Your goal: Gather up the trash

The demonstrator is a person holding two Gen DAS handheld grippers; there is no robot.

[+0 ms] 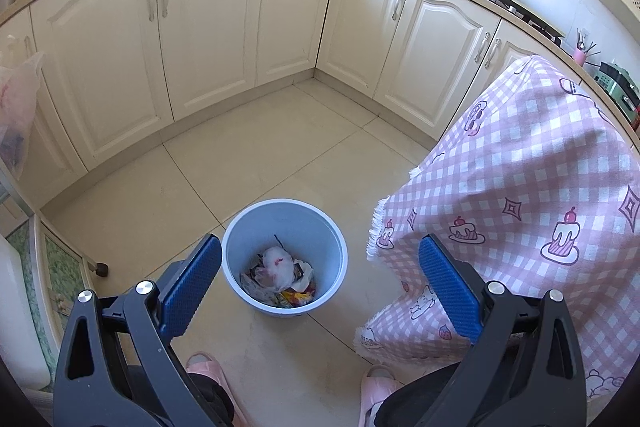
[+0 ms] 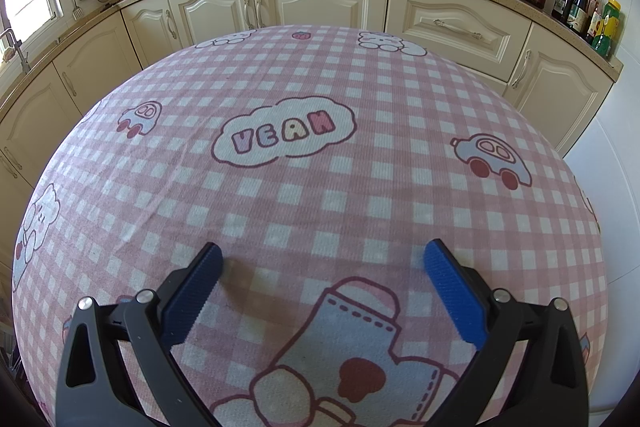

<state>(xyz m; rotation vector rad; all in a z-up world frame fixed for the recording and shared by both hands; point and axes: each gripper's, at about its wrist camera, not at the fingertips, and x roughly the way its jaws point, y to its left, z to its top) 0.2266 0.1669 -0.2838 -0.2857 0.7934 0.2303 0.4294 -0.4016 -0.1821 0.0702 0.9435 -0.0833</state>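
My left gripper hangs with jaws apart above the blue bin on the floor beside the tabletop's corner, trash already inside. My right gripper, jaws also apart, holds nothing over bare cloth, so I'd scan toward the tabletop's edges before closing.

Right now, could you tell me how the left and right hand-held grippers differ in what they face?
The left hand-held gripper hangs above the floor, with the blue bin of trash between its fingers in view; the right hand-held gripper hovers over the pink checked tablecloth, no trash visible there. Both are open, holding nothing, with blue pads.
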